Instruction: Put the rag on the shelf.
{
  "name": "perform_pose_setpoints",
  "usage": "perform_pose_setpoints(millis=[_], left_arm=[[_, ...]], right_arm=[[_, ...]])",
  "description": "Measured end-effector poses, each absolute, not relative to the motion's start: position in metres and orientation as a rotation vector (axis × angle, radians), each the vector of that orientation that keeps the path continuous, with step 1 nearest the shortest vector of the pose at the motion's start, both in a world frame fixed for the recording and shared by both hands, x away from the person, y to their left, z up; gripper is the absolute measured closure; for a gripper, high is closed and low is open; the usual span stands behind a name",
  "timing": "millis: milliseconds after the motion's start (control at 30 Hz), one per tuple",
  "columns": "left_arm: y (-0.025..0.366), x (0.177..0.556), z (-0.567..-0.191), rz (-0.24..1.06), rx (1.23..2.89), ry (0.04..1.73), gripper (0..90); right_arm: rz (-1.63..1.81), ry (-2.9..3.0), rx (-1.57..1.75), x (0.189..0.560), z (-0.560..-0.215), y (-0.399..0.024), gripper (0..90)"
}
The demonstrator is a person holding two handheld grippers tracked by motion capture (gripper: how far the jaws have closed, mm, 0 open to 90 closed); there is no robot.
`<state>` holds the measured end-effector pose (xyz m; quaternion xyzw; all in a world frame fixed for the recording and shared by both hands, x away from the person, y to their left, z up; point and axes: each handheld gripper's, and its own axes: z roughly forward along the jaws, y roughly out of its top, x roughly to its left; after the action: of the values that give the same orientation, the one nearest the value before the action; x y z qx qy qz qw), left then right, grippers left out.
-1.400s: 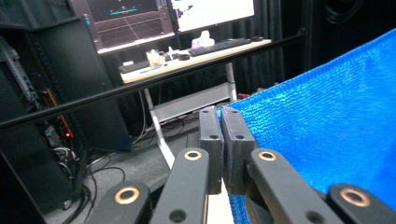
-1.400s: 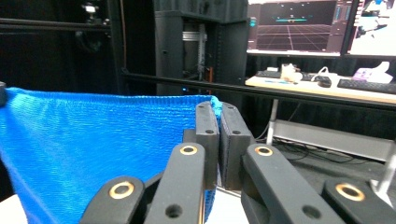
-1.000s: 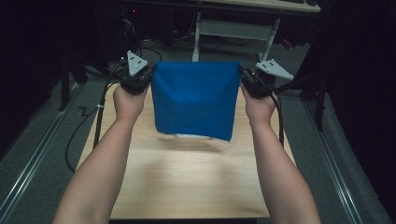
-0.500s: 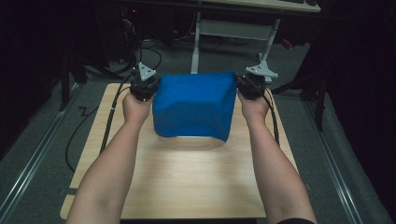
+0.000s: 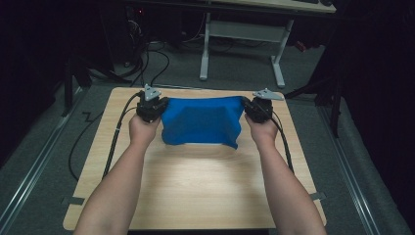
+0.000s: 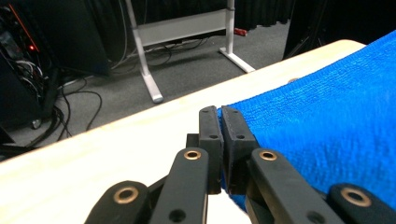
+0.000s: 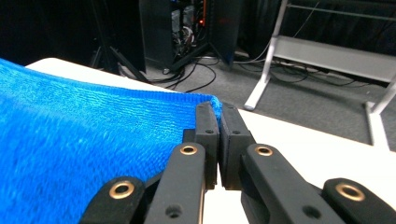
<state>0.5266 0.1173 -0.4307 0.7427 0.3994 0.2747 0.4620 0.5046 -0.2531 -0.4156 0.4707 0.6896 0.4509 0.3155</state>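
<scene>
A: Cloth (image 5: 201,121) is hanging stretched over the far half of the table (image 5: 195,196); the left gripper (image 5: 149,108) is clamping its left corner.

B: The right gripper (image 5: 258,108) is pinching the other. I'd judge they're laying it flat; next, lower evenly.

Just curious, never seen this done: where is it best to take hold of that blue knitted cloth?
By its two far corners, one from each side. The blue knitted cloth is limp, so a pinch at each corner keeps its edge stretched. That is how the left gripper and right gripper hold it, jaws shut on the corners above the wooden table.
</scene>
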Motion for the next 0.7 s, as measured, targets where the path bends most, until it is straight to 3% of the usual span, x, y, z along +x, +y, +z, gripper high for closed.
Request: perform_pose_setpoints(millis=[700], left_arm=[[0.12, 0.5, -0.471, 0.568, 1.802, 0.966, 87.9]], right_arm=[[1.18, 1.917, 1.219, 0.481, -0.461, -0.238, 88.8]])
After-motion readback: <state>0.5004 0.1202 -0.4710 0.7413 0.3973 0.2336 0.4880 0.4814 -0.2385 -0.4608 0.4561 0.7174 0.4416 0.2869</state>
